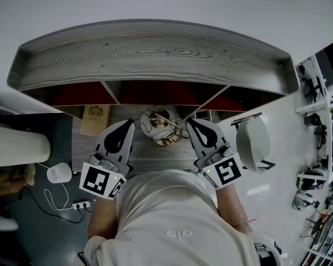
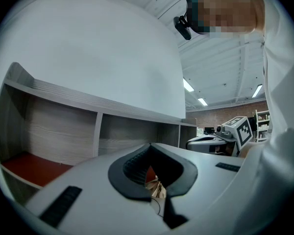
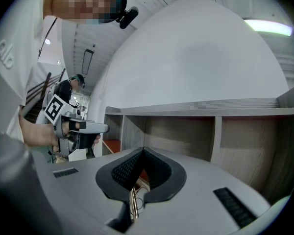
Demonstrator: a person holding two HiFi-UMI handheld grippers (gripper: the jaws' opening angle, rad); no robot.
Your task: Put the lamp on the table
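Note:
The lamp (image 1: pixel 162 127), brass-coloured with a round wire shade, rests on the grey wood table (image 1: pixel 155 155) just in front of the shelf unit. My left gripper (image 1: pixel 129 124) hovers at its left and my right gripper (image 1: pixel 190 121) at its right, both pointing toward the shelf. Both are shut with nothing between the fingers. In the left gripper view the left gripper (image 2: pixel 149 145) is closed, and a bit of the lamp (image 2: pixel 157 188) shows below its tips. The right gripper (image 3: pixel 143 150) is closed too, with a brass rod of the lamp (image 3: pixel 134 200) showing beneath.
A curved grey shelf unit (image 1: pixel 150 54) with red-floored compartments stands at the table's back. A brown book (image 1: pixel 96 119) lies at the left. On the floor to the left are a white cylinder (image 1: pixel 22 146), a white cup shape (image 1: pixel 59 172) and a power strip (image 1: pixel 80 205). A white chair (image 1: pixel 254 143) stands at the right.

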